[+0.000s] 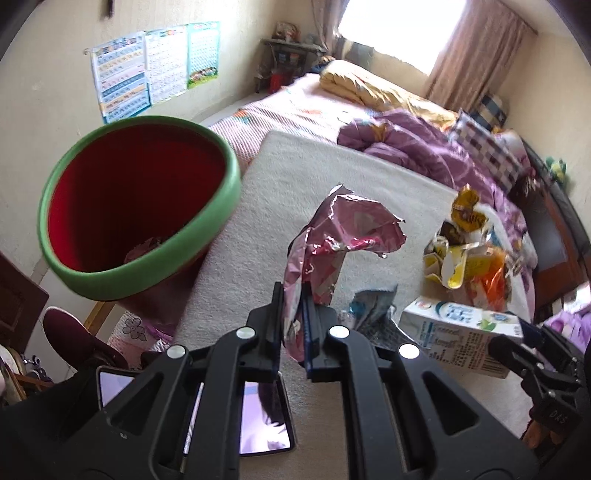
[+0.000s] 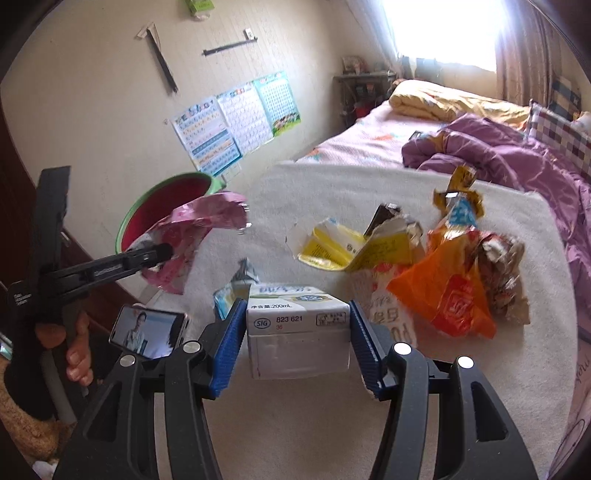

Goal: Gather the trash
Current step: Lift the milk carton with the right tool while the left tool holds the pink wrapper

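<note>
Clamped in the left tool [image 1: 293, 325], a pink wrapper [image 1: 332, 236]; the right tool [image 2: 297, 332] brackets a milk carton [image 2: 297, 325], grip unclear.

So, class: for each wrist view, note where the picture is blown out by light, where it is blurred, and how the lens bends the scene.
Left wrist view: the window is blown out white, the green-rimmed bin is smeared, and the walls bow. Right wrist view: the window glares too, the pink wrapper is blurred, the milk carton is sharp, and dark corners ring the frame.
</note>
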The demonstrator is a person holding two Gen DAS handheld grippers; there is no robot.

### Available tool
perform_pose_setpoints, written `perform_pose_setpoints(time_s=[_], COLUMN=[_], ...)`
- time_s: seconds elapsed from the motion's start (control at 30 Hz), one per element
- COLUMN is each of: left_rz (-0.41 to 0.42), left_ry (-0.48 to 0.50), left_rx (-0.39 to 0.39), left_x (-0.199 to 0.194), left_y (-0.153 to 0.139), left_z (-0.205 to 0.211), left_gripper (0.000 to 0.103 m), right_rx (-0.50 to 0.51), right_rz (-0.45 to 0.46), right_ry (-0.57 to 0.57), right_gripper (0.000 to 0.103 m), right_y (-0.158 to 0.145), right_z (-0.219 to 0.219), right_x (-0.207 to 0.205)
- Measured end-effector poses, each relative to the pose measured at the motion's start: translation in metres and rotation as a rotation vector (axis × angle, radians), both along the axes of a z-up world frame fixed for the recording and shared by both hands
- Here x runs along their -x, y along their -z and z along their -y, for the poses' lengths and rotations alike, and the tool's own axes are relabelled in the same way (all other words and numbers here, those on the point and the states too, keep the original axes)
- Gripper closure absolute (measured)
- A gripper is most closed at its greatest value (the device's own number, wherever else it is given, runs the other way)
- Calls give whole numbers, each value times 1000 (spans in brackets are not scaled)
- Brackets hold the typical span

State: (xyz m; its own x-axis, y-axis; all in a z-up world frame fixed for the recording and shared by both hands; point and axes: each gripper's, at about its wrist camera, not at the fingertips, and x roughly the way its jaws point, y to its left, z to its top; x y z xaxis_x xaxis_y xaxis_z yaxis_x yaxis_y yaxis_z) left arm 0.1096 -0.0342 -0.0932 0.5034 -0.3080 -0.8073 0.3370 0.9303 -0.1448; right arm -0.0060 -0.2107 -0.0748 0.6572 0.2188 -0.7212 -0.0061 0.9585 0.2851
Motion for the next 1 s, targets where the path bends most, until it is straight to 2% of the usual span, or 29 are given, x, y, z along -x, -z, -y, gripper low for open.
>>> perform_pose_setpoints(time_s=[0.1,0.27,0.37,0.43,0.57,0.63,0.67,0.7,0.87,1.0], left_rz=[-37,-73,-85,-101,-106,-95,-88,-83,-61,-17], left_ry=[40,82,103,108,104,109,113,114,80,62], left_rx=[-50,-105,-124,-133,-137,-141,-144,-145,-101,-78], left_x=[-5,-9,-12,-16,-17,-15,-13,-11,-6,0], left_y=[15,35,40,44,46,46,46,46,36,22], left_z=[13,28,33,37,40,42,43,41,34,27], left_gripper=[92,82,80,70,69,69,79,83,93,95], right_rx=[7,19,33,42,40,32,35,45,63,49], right_rz=[-84,-148,-171,-175,-197,-202,-197,-184,-137,-101], right_ry=[-32,-58,-66,-77,-83,-80,-78,-77,-77,-66], right_gripper=[45,43,44,44,44,45,46,46,49,51], right_y=[14,32,40,42,48,51,51,49,37,25], right_z=[-4,-11,-12,-13,-11,-11,-12,-13,-14,-13], right_x=[-7,-6,-7,-6,-8,-7,-6,-4,-2,-4])
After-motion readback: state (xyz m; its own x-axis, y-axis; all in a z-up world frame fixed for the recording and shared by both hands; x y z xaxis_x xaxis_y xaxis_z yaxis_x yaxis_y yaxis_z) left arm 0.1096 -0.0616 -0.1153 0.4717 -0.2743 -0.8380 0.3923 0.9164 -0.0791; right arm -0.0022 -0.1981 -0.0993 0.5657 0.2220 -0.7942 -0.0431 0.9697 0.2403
